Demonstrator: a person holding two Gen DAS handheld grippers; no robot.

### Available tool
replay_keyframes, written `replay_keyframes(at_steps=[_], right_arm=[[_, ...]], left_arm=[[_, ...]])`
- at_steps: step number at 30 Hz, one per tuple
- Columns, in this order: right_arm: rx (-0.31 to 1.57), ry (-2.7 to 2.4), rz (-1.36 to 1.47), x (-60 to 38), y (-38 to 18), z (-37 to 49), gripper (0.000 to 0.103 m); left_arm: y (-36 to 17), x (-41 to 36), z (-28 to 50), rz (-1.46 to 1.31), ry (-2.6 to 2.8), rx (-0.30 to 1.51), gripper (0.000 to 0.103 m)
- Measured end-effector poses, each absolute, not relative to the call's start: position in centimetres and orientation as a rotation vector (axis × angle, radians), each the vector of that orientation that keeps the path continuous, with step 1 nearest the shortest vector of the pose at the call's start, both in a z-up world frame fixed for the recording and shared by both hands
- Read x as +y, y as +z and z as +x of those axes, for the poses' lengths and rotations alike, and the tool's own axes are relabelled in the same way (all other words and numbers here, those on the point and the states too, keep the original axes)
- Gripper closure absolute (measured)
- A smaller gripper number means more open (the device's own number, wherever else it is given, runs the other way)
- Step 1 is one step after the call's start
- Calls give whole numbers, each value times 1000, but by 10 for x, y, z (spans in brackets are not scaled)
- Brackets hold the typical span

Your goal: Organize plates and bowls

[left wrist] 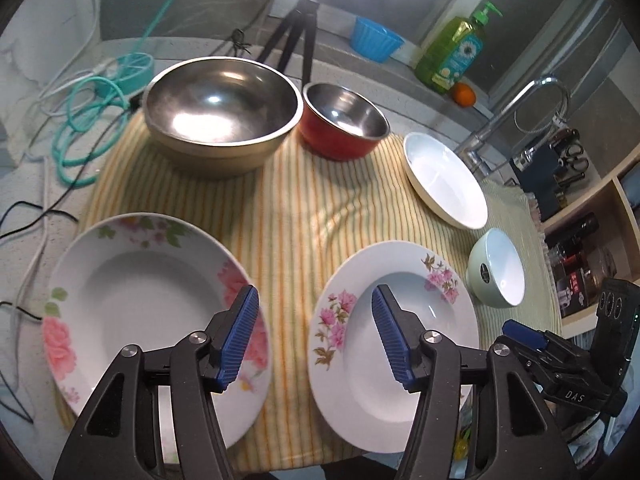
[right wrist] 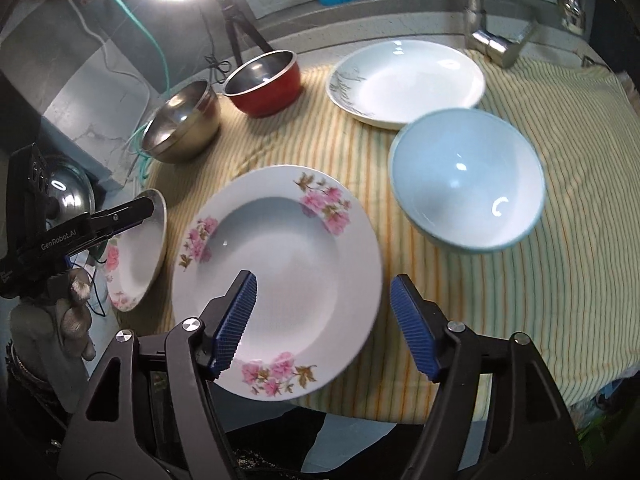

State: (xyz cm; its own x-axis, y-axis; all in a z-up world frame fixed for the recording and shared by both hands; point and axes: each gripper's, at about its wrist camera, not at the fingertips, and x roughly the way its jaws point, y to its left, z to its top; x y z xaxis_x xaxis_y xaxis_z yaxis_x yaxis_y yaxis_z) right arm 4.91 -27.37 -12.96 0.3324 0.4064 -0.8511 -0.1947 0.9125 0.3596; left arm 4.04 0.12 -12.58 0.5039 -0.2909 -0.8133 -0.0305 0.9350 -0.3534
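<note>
On the striped cloth [left wrist: 296, 208] lie a rose-pattern plate [left wrist: 132, 304] at front left, a pink-flower plate [left wrist: 400, 344] [right wrist: 288, 264] at front centre, a plain white plate [left wrist: 444, 180] [right wrist: 412, 80] at the right, and a pale green bowl [left wrist: 500, 272] [right wrist: 468, 188]. A large steel bowl [left wrist: 224, 112] [right wrist: 180, 124] and a red bowl [left wrist: 344, 124] [right wrist: 264, 84] stand at the back. My left gripper [left wrist: 314, 340] is open above the gap between the two flowered plates. My right gripper [right wrist: 324, 324] is open over the pink-flower plate's near right rim.
A ring light on a tripod [left wrist: 300, 32], a blue cup [left wrist: 376, 40], a green soap bottle [left wrist: 452, 52] and an orange [left wrist: 464, 94] stand behind. A tap [left wrist: 516, 116] [right wrist: 488, 28] rises at the right. Cables [left wrist: 92, 120] lie at the left. Shelves [left wrist: 592, 232] stand at the right.
</note>
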Motion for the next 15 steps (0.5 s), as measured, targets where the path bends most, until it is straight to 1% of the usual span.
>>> replay_keyframes(at_steps=[8,15], right_arm=[[1157,509,183,-230,-121,67,31],[1160,613,135,-184,-122,73,31]], left_arm=[[-117,45,17,-396,-35,979,45],[-121,83,-3,-451,71,959,45]])
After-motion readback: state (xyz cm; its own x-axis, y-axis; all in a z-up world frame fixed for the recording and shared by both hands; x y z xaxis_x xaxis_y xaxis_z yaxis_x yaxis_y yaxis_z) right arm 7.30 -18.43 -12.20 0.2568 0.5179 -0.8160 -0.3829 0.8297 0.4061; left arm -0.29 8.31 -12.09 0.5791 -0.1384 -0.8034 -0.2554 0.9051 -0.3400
